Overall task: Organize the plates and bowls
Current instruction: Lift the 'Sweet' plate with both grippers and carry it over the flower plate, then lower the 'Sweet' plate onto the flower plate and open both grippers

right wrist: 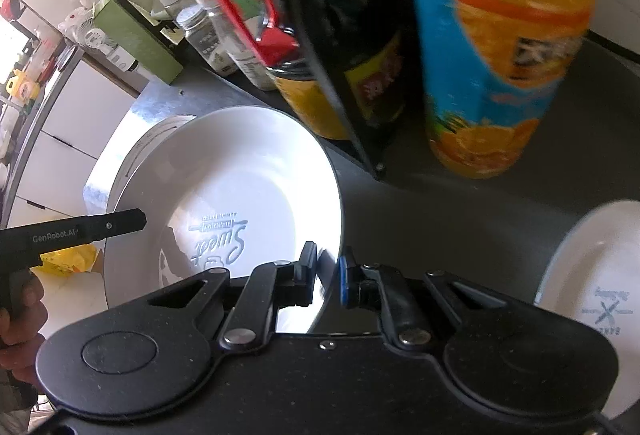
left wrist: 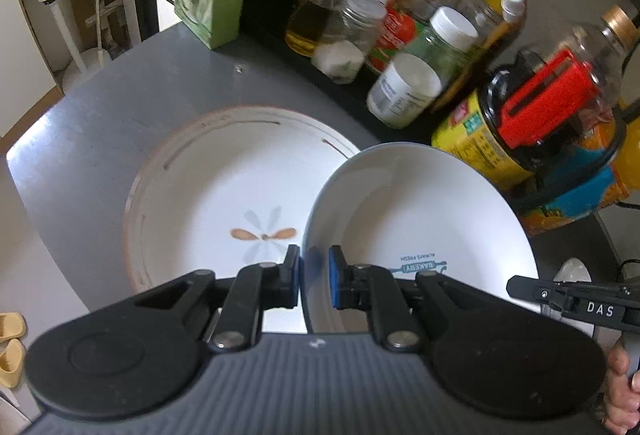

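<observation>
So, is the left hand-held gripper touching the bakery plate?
Touching. In the left wrist view, the left hand-held gripper is shut on the rim of the bakery plate, with a blue pad on each side.

Two close wrist views down along the tongs, both sharing the white plate point(left wrist: 420, 211) point(right wrist: 240, 187) and grey counter point(left wrist: 100, 123).
</observation>
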Demonstrator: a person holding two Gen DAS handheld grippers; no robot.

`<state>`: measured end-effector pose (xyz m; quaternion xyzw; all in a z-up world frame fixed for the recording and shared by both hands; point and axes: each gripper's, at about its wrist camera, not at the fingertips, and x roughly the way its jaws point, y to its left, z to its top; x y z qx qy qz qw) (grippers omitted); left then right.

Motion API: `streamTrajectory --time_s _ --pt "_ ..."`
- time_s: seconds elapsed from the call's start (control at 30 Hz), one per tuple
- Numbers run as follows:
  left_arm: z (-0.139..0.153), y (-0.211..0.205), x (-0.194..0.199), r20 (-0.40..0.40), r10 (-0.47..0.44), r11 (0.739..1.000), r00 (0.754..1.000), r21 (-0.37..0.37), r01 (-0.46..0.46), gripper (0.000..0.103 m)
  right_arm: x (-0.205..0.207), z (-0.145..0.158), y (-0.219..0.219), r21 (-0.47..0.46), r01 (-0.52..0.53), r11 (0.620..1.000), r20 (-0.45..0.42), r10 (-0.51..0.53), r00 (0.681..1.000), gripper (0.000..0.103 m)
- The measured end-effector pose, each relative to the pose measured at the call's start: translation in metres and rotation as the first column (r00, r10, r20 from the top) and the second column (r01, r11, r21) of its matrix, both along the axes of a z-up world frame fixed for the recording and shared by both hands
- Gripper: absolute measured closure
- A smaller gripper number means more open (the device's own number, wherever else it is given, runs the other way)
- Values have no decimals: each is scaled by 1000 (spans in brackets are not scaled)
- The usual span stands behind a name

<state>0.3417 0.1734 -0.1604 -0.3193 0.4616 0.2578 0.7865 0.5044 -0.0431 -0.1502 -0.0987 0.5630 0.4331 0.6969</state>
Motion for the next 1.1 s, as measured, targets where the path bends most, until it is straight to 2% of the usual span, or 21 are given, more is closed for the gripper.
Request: streamTrajectory --time_s 0.5,1.1 --pt "-5 64 -26 -8 -4 1000 1000 1 4 90 -34 0 57 -26 -18 999 12 18 1000 91" --pt "-26 103 -32 -38 -63 998 997 -22 62 90 -59 -12 90 -64 70 995 12 -70 998 91"
